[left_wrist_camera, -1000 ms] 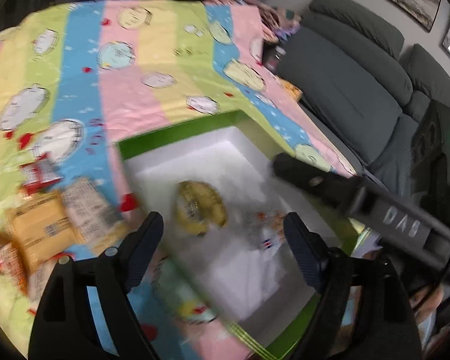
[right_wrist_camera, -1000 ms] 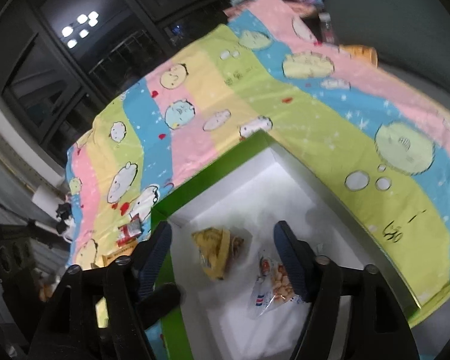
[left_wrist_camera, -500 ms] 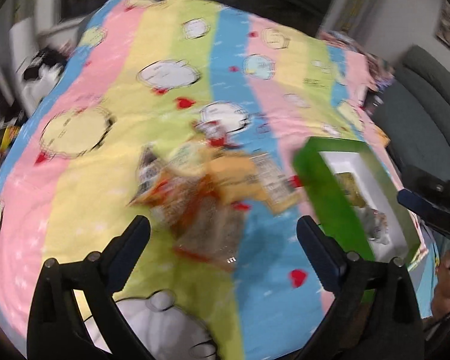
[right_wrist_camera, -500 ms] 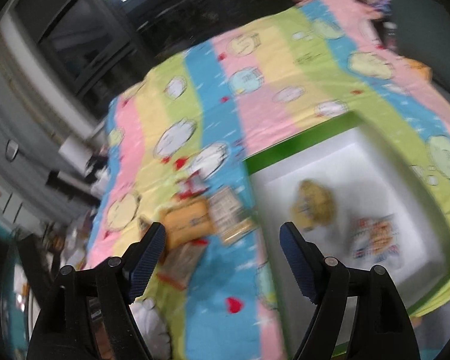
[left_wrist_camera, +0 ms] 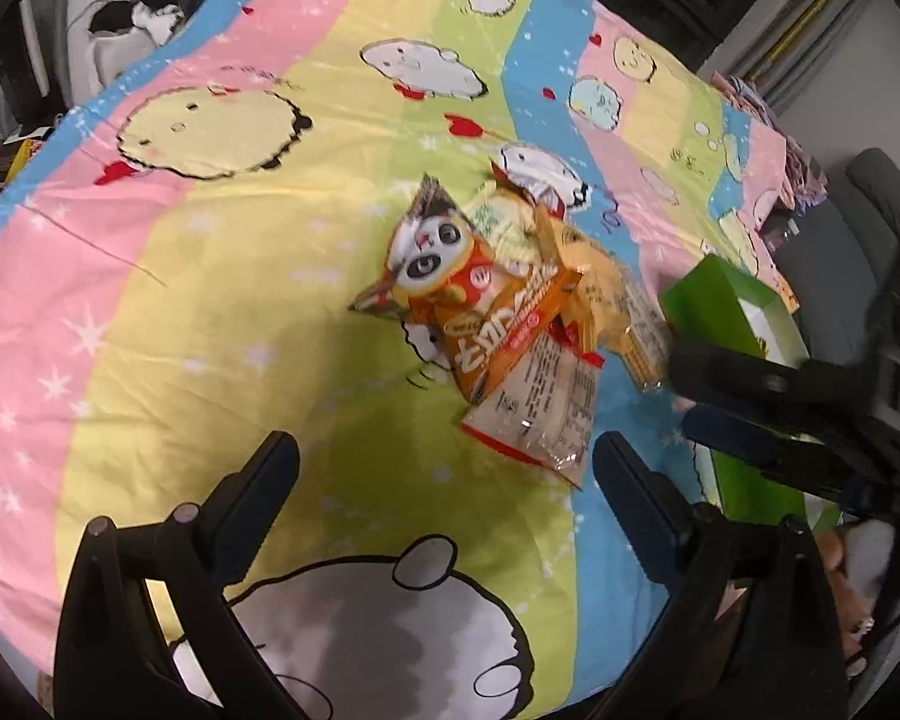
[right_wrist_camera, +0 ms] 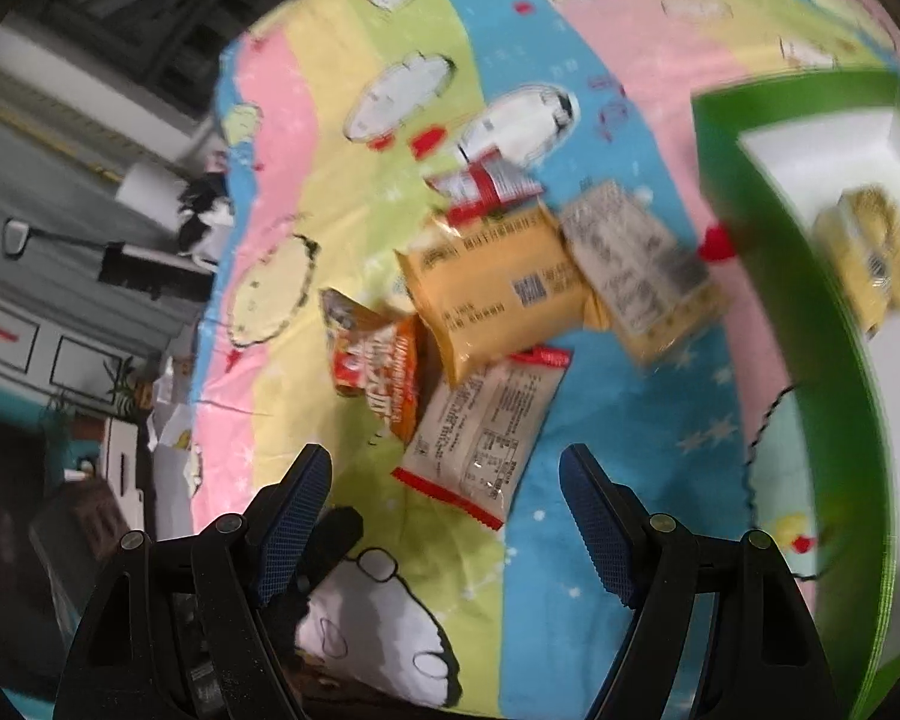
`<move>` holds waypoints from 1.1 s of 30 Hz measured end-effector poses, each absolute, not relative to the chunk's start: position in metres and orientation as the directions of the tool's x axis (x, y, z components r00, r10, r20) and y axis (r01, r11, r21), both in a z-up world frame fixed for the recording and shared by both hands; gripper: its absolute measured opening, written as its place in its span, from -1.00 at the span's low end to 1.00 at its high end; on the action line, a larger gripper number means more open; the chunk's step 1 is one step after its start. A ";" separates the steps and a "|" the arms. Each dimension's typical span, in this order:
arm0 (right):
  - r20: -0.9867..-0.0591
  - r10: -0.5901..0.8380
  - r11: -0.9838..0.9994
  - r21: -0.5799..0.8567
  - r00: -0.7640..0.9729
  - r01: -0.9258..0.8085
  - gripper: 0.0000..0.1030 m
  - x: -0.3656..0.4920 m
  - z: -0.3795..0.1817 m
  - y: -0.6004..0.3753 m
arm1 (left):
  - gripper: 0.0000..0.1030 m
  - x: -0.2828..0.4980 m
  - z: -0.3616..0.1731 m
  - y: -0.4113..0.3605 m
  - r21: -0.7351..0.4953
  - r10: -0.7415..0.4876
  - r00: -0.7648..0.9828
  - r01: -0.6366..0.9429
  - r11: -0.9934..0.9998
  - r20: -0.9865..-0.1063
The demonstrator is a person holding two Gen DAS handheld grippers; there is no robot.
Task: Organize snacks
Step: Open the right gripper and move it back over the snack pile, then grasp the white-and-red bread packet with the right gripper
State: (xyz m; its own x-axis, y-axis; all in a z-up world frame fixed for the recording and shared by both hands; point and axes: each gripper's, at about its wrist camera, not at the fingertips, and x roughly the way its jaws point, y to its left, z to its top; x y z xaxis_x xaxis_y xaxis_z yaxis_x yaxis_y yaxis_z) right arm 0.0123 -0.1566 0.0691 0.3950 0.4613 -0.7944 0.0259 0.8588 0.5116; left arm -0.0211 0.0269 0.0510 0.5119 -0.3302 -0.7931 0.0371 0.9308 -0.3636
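Snacks [right_wrist_camera: 498, 300] lie heaped on the bedspread [left_wrist_camera: 210, 312], beside the green box [right_wrist_camera: 810, 360]. Both grippers, left gripper [left_wrist_camera: 444, 480] and right gripper [right_wrist_camera: 444, 480], hover with jaws wide, empty. Best take the near clear packet [right_wrist_camera: 480, 438] alone by 1 edge.

Green box [right_wrist_camera: 810, 312] cut off at right edge, yellow packet [right_wrist_camera: 876, 264] inside blurred, lower snack packets [left_wrist_camera: 606, 300] overlapped
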 end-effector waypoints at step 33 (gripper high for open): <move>-0.913 0.261 0.962 0.218 0.314 -0.166 0.31 0.011 0.030 -0.105 | 0.31 -0.031 0.053 0.061 -0.339 -0.282 0.522 -0.014 0.941 -0.805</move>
